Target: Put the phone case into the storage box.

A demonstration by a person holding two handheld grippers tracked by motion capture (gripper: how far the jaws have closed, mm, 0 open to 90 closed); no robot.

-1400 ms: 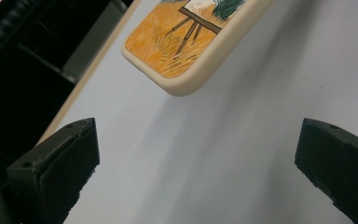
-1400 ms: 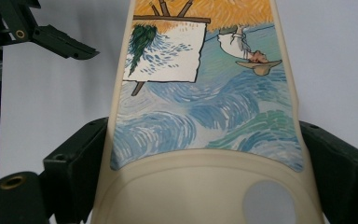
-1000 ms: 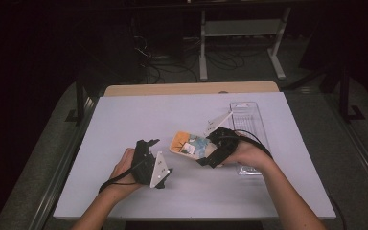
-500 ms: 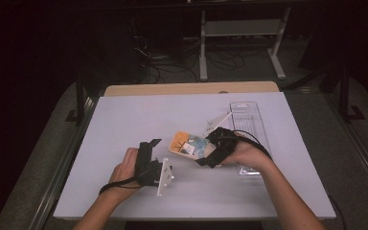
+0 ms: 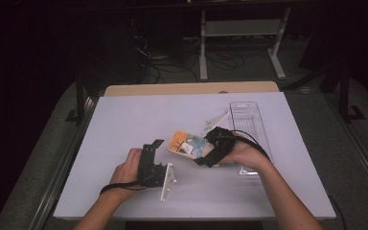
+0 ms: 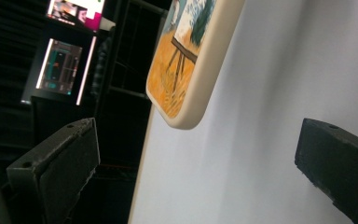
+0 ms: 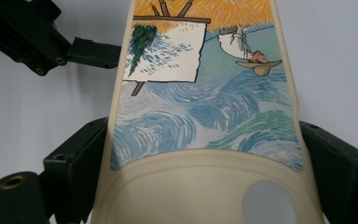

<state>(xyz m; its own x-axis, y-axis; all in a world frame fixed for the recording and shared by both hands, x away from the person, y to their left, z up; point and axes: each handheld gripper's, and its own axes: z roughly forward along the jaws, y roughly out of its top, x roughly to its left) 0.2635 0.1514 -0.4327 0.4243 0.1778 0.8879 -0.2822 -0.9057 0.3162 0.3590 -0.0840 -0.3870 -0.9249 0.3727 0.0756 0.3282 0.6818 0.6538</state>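
Observation:
A cream phone case (image 5: 184, 143) with a painted blue and orange picture lies near the middle of the white table (image 5: 124, 120). My right gripper (image 5: 201, 156) is shut on its near end, and in the right gripper view the two jaws press the sides of the case (image 7: 205, 116) around the right gripper's midpoint (image 7: 205, 168). My left gripper (image 5: 155, 151) is open just left of the case, pointing at it. In the left gripper view the case's orange end (image 6: 186, 70) hangs ahead of the left gripper (image 6: 196, 163), apart from both fingers (image 6: 60, 163).
A clear plastic box (image 5: 247, 125) lies lengthwise right of the case. A white three-cornered plate (image 5: 215, 120) sits behind the right hand. The left gripper's black jaw (image 7: 37, 37) shows beyond the case. Lit monitors (image 6: 65, 65) stand past the table's edge.
The left hand has rolled its gripper slightly, and its white plate has swung down and to the right. The right gripper and the case have stayed put.

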